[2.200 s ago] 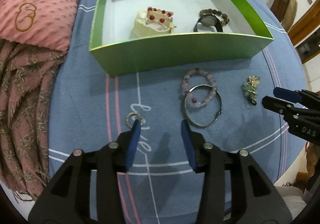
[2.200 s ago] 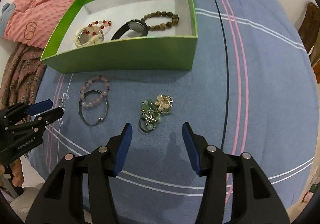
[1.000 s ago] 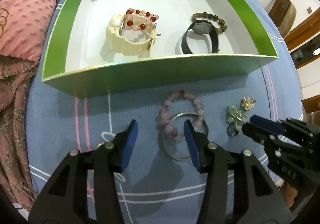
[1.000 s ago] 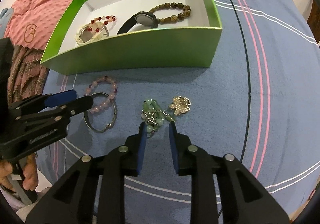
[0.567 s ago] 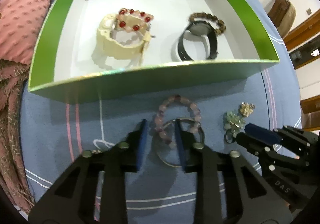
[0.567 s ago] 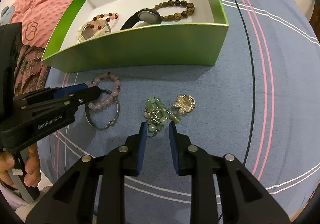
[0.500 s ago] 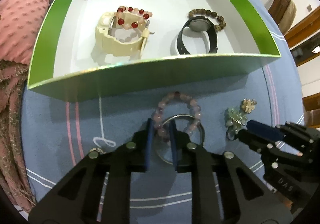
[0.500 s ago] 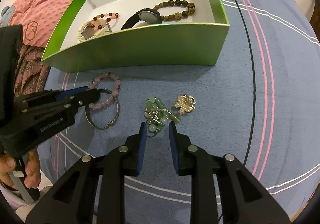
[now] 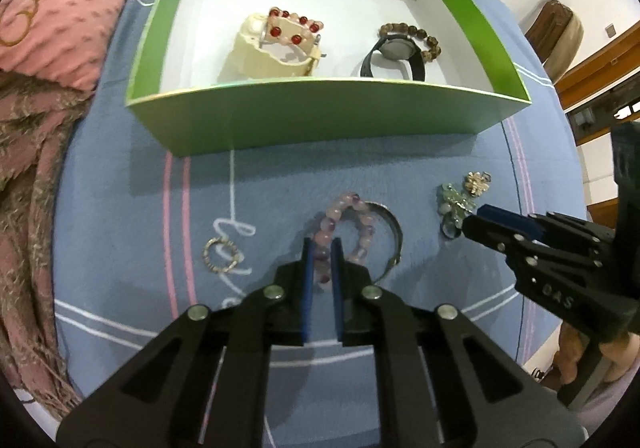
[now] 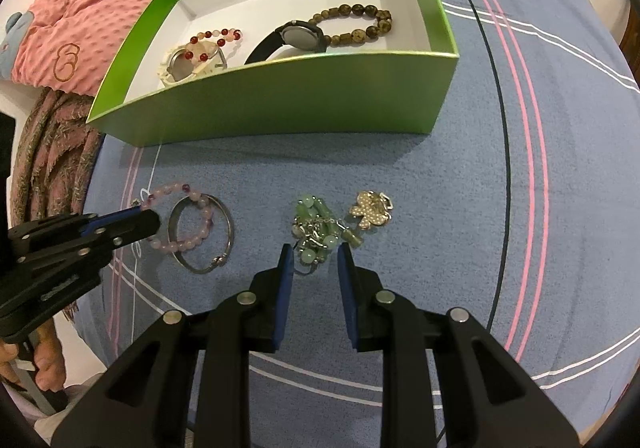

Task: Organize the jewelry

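left gripper [image 9: 320, 252]: clamped on the pink bead bracelet [image 9: 340, 216]'s near beads
right gripper [image 10: 314, 252]: narrowed around the green charm cluster [image 10: 316, 228]; contact unclear

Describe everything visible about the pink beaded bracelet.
The pink beaded bracelet is a loop of round, translucent pale-pink beads with a few purple ones. It lies on the blue bedspread in front of the green box, overlapping a silver bangle. The left gripper, whose jaws have just been closing, pinches its near beads.
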`<state>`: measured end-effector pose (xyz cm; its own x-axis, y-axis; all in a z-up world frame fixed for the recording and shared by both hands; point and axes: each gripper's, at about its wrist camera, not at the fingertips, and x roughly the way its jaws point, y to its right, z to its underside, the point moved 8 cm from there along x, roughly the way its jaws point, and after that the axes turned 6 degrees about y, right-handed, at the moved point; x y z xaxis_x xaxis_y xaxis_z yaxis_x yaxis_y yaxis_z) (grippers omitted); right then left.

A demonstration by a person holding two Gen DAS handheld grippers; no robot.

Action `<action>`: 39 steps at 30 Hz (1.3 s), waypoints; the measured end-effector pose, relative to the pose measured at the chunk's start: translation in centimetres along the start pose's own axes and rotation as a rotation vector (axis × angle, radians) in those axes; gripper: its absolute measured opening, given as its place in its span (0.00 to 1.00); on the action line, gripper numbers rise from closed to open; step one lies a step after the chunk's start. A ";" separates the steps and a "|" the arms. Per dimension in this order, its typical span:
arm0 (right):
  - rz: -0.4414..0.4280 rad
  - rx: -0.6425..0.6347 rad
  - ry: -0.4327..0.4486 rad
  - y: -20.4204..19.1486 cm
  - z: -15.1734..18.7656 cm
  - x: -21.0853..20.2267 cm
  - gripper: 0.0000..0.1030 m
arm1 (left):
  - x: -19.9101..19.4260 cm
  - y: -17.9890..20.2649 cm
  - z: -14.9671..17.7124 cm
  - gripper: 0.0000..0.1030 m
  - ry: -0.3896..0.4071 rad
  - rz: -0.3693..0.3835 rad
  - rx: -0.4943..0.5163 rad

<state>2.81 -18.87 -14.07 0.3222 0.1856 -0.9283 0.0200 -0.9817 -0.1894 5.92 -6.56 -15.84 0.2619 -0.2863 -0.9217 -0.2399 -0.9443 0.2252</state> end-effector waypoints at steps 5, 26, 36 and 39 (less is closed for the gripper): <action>0.003 -0.004 -0.004 -0.1 0.1 0.1 0.23 | -0.5 -1.1 0.5 0.08 -0.004 -0.006 -0.008; 0.095 -0.090 -0.009 -1.5 -0.7 1.8 0.35 | 2.3 -2.4 1.9 0.13 -0.040 -0.049 0.015; 0.070 -0.074 -0.022 -1.8 -1.0 2.6 0.22 | 2.3 -0.8 2.1 0.23 -0.033 -0.054 0.060; 0.060 -0.073 -0.022 -1.7 -0.6 2.3 0.21 | 2.3 -1.2 2.0 0.12 -0.030 -0.071 0.052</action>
<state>4.06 -16.78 -15.72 0.3038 0.1264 -0.9443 0.0700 -0.9914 -0.1102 4.95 -5.81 -18.87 0.2519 -0.2131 -0.9440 -0.2700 -0.9522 0.1429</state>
